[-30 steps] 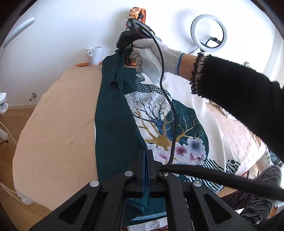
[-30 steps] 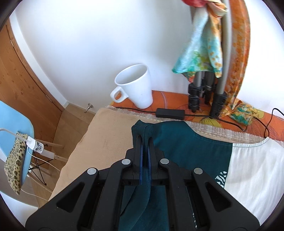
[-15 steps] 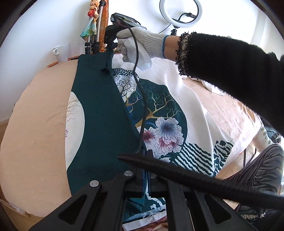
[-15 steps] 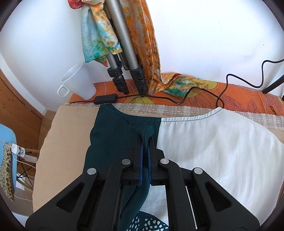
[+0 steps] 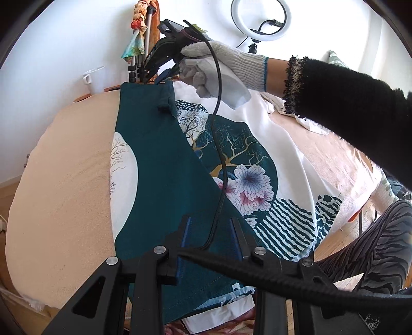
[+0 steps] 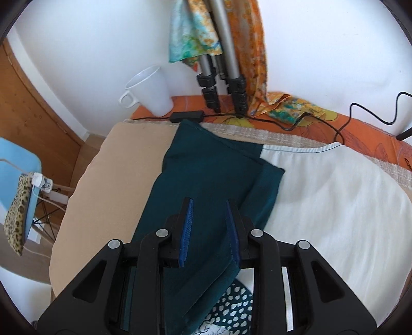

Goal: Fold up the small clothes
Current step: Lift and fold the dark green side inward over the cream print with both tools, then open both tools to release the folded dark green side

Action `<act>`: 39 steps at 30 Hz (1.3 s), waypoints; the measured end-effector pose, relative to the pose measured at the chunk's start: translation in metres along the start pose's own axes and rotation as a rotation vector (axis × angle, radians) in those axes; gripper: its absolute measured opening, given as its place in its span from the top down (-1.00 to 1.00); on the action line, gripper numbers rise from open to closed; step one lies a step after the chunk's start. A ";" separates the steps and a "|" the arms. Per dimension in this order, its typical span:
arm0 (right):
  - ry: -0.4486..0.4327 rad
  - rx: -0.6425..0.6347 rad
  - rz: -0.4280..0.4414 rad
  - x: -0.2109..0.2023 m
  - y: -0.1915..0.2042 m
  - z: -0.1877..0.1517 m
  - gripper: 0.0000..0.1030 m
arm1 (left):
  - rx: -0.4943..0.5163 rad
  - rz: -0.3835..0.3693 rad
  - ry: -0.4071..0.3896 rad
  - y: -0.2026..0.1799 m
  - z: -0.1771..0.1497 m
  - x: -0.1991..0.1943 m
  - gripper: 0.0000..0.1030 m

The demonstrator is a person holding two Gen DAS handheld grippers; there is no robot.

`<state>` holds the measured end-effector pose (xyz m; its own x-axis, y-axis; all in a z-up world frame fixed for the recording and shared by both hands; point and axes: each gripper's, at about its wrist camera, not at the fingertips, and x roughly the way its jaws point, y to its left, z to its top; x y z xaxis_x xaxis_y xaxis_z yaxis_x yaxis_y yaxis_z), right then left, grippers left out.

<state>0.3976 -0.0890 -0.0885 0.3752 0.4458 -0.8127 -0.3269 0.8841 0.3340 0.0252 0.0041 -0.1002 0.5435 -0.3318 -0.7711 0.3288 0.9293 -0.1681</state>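
A white T-shirt with a teal tree-and-flower print [image 5: 257, 165] lies flat on the beige-covered table [image 5: 67, 180]. Its left side and teal sleeve [image 5: 159, 165] are folded over onto the front. My left gripper [image 5: 209, 226] is open just above the folded teal panel near the hem. My right gripper [image 6: 208, 214] is open over the folded teal sleeve [image 6: 213, 170] by the collar; it also shows in the left wrist view [image 5: 161, 77], held by a gloved hand [image 5: 216, 67].
A white mug [image 6: 152, 90], tripod legs [image 6: 224, 90] draped with a colourful scarf, and a black cable with adapter [image 6: 186, 116] stand along the orange strip at the far edge. A ring light [image 5: 261, 19] stands behind. A blue chair [image 6: 18, 180] is left of the table.
Both grippers carried the teal left side over onto the shirt front, then opened and let go. The fold now lies flat.
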 end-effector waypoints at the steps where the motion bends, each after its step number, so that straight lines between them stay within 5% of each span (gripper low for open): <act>1: 0.020 -0.015 0.033 0.003 0.009 -0.004 0.46 | -0.013 0.002 0.004 0.004 0.000 0.000 0.46; 7: 0.118 -0.087 0.019 0.028 0.038 -0.032 0.46 | -0.071 0.046 -0.032 0.022 0.001 -0.011 0.42; 19: 0.166 -0.043 -0.163 0.004 0.005 -0.060 0.46 | -0.099 0.081 -0.090 0.029 0.005 -0.028 0.36; 22: 0.148 0.023 -0.244 -0.017 -0.020 -0.070 0.46 | -0.088 0.097 -0.103 0.027 0.002 -0.031 0.36; 30: 0.014 0.143 -0.198 -0.093 -0.063 -0.103 0.46 | 0.002 0.164 -0.154 0.011 -0.014 -0.039 0.35; 34: -0.072 0.140 -0.169 -0.137 -0.064 -0.120 0.15 | 0.053 0.192 -0.179 -0.002 -0.022 -0.043 0.35; 39: -0.148 0.112 -0.144 -0.182 -0.060 -0.142 0.12 | 0.077 0.165 -0.189 -0.021 -0.026 -0.048 0.35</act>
<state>0.2258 -0.2429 -0.0288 0.5367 0.3226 -0.7797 -0.1662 0.9463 0.2772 -0.0276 0.0050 -0.0758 0.7270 -0.2075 -0.6545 0.2775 0.9607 0.0036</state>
